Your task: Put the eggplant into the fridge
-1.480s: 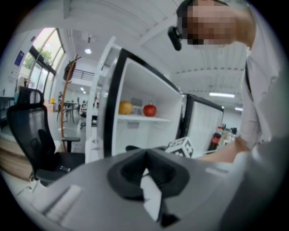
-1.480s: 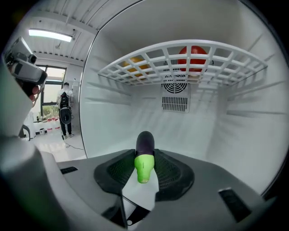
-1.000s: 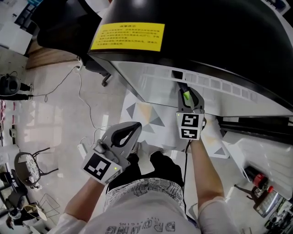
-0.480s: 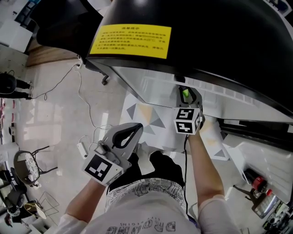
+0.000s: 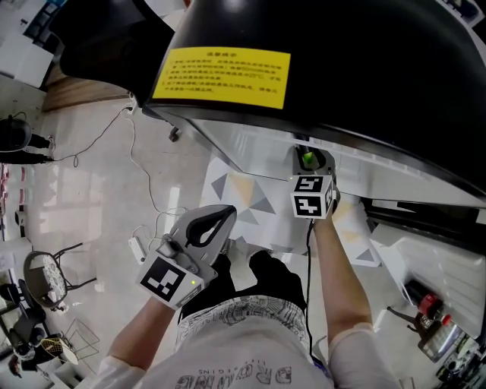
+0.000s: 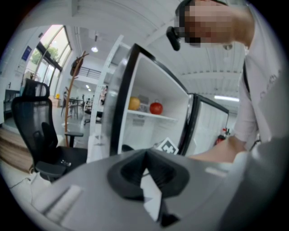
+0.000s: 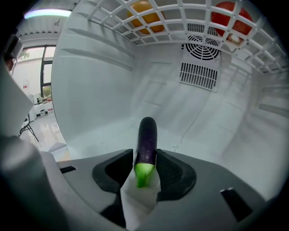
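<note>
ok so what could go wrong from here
The right claw has just been opening with the eggplant between its jaws: it could slip out and roll across the smooth fridge floor toward the open front. Pulling out carelessly could knock the wire shelf overhead.

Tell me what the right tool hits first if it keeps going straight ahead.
Probably the fridge floor, just past the eggplant between the right tool's jaws, which have just been opening; depth unclear.

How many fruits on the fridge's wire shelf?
2: a round orange fruit at left and a round red fruit at right on the white wire shelf; others may be hidden.
</note>
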The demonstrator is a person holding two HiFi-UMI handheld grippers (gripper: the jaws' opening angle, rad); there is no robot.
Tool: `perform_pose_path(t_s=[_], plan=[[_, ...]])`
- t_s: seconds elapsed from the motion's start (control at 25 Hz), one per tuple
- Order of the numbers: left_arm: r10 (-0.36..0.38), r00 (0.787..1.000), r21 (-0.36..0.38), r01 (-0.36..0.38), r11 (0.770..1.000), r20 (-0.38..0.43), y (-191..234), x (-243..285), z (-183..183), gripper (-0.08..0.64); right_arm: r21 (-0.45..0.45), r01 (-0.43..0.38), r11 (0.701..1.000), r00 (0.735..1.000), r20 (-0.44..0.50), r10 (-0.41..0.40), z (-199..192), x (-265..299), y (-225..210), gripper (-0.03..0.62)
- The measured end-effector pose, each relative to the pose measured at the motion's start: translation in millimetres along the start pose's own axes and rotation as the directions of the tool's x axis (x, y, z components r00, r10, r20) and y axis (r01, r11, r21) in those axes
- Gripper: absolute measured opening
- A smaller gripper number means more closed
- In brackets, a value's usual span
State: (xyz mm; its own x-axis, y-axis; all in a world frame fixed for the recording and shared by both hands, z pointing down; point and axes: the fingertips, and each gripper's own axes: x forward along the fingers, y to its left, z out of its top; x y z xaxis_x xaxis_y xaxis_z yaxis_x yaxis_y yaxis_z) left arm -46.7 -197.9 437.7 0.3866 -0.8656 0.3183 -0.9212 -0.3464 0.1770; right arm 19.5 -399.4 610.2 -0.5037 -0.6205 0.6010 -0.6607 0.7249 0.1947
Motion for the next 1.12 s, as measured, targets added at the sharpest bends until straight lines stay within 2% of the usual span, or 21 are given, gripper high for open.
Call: perform_pose_path(t_s=[0.32,0.68,0.8,1.12], plan=[[-0.023,1.0,0.014,0.023,1.0,0.002,-1,0,4,0.006,0.028,-0.003,1.0,1.0,0.003,0.003,1,-4,-1,0.184],[-0.049,0.999,0.019,0.049,0.999,0.019,-4,-7,14,0.007,0.048,0.018,0.999,0.998,0.053,-0.02,13,-26,-5,0.186],[-0.061,0.998,0.022,0.06,0.998,0.032,-4,-9,19,0.007,0.07,-0.001,0.998,0.997,0.08,-0.005,21,-41,-5,0.178],[-0.115,0.992,0.062,0.112,0.992,0.045,-6,-24,36,0.007,0.131,0.011,0.991,0.994,0.109,-0.025,33,-86,-5,0.139]])
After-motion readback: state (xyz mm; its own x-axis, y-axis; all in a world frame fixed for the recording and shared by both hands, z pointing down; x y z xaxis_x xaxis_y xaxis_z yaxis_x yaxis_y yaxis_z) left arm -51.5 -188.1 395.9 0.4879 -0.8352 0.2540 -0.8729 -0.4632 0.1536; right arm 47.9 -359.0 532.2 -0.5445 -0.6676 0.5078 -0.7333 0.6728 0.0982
